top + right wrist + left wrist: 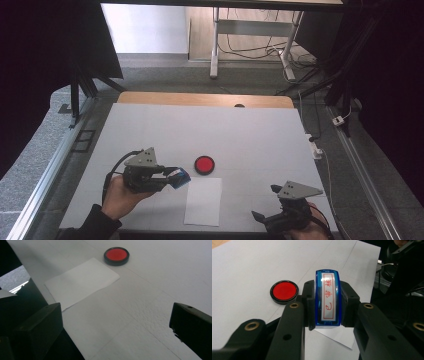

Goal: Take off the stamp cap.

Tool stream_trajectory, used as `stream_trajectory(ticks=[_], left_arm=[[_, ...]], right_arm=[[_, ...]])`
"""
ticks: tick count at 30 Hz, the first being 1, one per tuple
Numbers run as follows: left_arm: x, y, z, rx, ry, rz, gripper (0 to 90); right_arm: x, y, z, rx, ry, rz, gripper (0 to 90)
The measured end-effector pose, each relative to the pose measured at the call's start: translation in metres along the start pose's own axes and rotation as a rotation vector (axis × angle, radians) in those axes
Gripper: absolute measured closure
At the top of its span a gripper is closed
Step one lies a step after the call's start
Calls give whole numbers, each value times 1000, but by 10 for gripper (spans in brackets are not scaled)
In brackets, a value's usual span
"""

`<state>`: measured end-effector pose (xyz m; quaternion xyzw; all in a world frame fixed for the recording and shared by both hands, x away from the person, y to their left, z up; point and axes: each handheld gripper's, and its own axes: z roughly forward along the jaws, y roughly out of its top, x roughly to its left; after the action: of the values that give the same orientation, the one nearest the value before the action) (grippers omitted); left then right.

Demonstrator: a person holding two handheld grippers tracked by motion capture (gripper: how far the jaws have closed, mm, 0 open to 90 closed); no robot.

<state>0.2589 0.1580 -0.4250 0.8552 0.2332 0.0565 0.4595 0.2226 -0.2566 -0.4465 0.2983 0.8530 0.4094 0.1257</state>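
Observation:
My left gripper (176,177) is shut on a blue stamp (328,298) with a white label in red characters; the jaws press its two sides. It hangs just left of the white paper sheet (203,201), above the table. A round black ink pad with a red face (204,164) lies beyond the sheet, also seen as the ink pad (284,291) and the ink pad (116,255). My right gripper (265,204) rests low near the table's front right, its jaws wide apart with nothing between them. The paper sheet (81,281) lies ahead of it.
A white table cover (200,130) spans the table, with a wooden edge (205,99) at the far side. Metal rails run along both sides. Cables and a power strip (316,146) lie off the right edge. Desk legs stand on the floor beyond.

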Motion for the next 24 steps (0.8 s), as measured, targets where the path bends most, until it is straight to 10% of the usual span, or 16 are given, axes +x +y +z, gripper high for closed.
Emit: stream_trajectory(ticks=[24], left_arm=[[3,19,17,-17,-97,63,699]], right_arm=[[18,25,37,-40,171,-34,0]])
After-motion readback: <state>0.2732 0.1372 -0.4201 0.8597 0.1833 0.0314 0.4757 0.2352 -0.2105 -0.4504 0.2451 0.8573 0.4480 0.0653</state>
